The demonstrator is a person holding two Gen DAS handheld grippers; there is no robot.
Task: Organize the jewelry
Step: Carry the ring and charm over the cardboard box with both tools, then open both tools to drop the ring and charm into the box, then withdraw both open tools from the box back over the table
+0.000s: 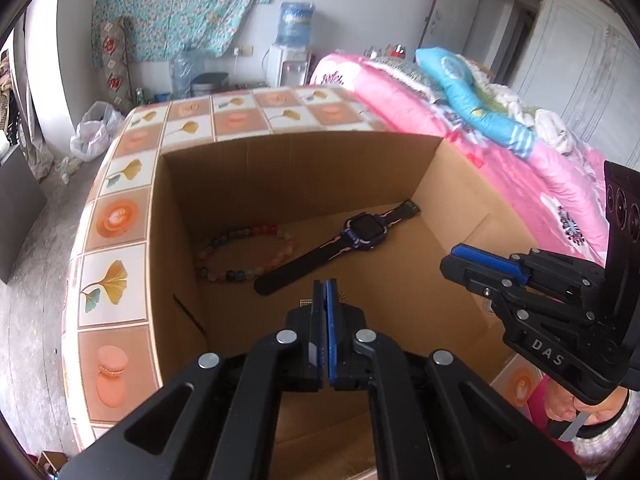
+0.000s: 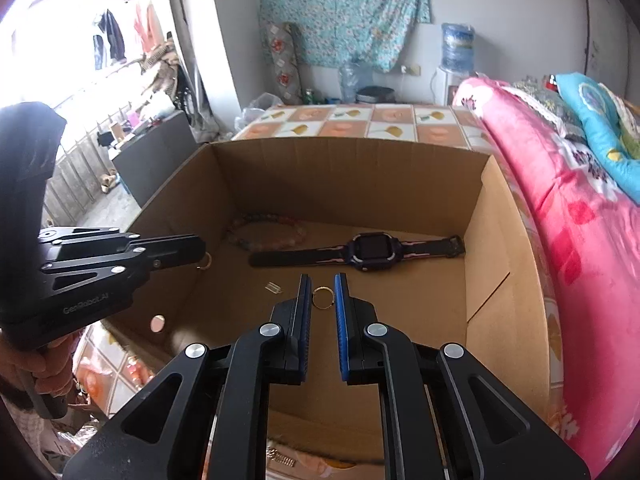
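1. Right hand-held gripper (image 2: 322, 300) sits closest in its own view, and it pinches a thin gold ring (image 2: 322, 298) between its two fingers, which stand a little apart around the ring.
2. Left hand-held gripper (image 1: 325, 300) has its fingers pressed together. In the right view something small and gold hangs at its tip, maybe an earring (image 2: 205, 261), but it is too small to be sure.
3. Both hang over the open cardboard box (image 2: 492, 248) on the tiled tabletop (image 1: 120, 216).
4. I think the step is dropping small jewelry into the box.
5. Next, the right one needs to go lower and spread its fingers so the ring falls softly.
6. Down on the box floor lie a bead bracelet (image 1: 244, 252) at the far left and a dark watch (image 1: 340, 248) to its right, well below both grippers.
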